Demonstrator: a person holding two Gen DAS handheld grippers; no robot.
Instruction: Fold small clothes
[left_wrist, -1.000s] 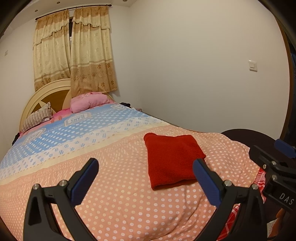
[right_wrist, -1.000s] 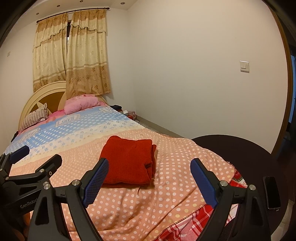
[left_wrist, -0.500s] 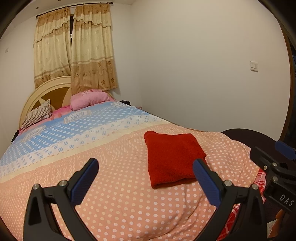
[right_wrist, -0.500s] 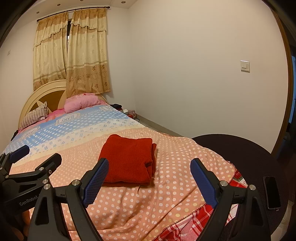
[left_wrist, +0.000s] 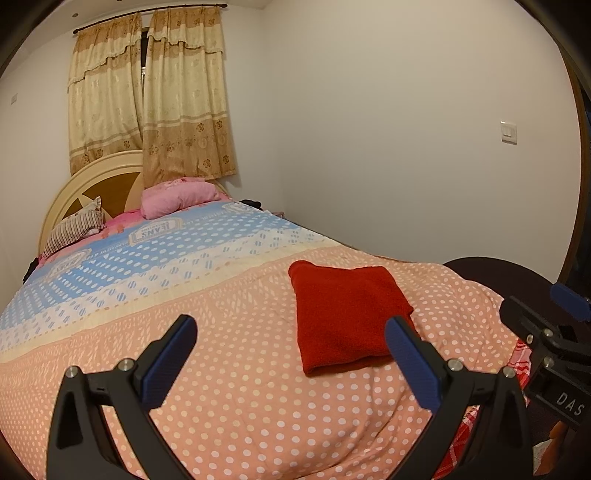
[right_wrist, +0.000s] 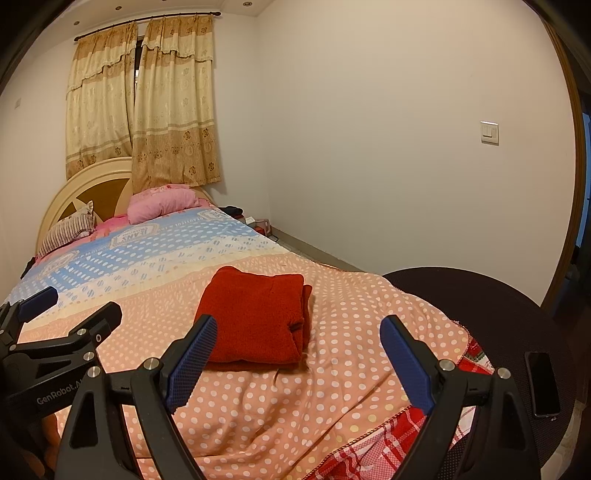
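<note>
Red cloth looks folded, flat on bed. Left gripper, right gripper: jaws wide, empty. Press edges gently, keep stack square.

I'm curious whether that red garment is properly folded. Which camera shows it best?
The right wrist view: the folded red garment lies whole between the fingers, its stacked layers visible along one edge. In the left wrist view the garment shows only its flat top, one corner hidden behind a finger.

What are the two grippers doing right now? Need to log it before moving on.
Left gripper: open, holding nothing.
Right gripper: open, holding nothing; the folded red garment lies on the bed beyond it.
</note>
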